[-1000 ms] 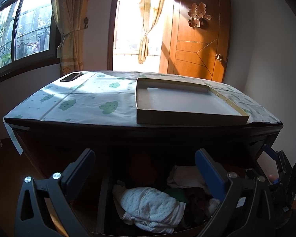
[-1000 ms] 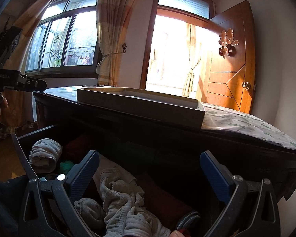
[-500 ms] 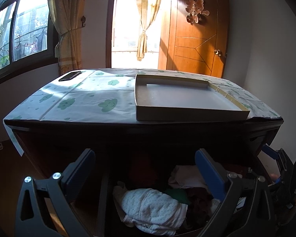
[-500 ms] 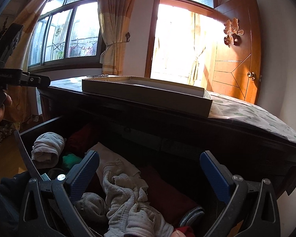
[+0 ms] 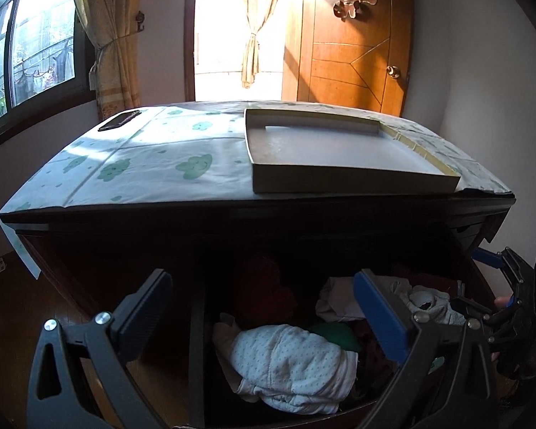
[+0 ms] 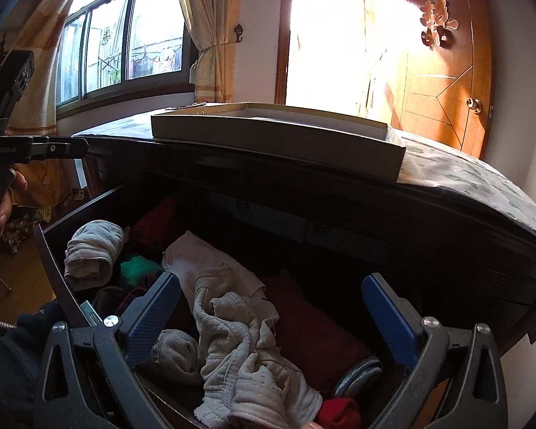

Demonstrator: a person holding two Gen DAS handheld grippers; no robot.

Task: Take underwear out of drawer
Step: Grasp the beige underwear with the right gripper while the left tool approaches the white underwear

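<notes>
The dark wooden drawer (image 6: 53, 257) stands pulled out, full of folded and crumpled underwear. In the left wrist view a pale dotted piece (image 5: 289, 364) lies at the drawer's front, below my open left gripper (image 5: 264, 296), which holds nothing. In the right wrist view a crumpled cream dotted piece (image 6: 239, 350) lies between the fingers of my open right gripper (image 6: 271, 304), which hovers just above the clothes. A rolled grey-white piece (image 6: 93, 250) sits at the drawer's left end. The right gripper (image 5: 511, 300) also shows at the right edge of the left wrist view.
A shallow cardboard box lid (image 5: 339, 157) rests on the dresser top, which is covered with a cloud-print cloth (image 5: 153, 157). A dark phone (image 5: 119, 120) lies at its far left corner. Red (image 6: 314, 325) and green (image 6: 137, 268) garments fill the drawer. Behind stand a wooden door (image 5: 350, 43) and windows.
Both grippers have risen and tipped downward a little, so more of the dresser top and drawer contents shows. Both stay open and hold nothing.
</notes>
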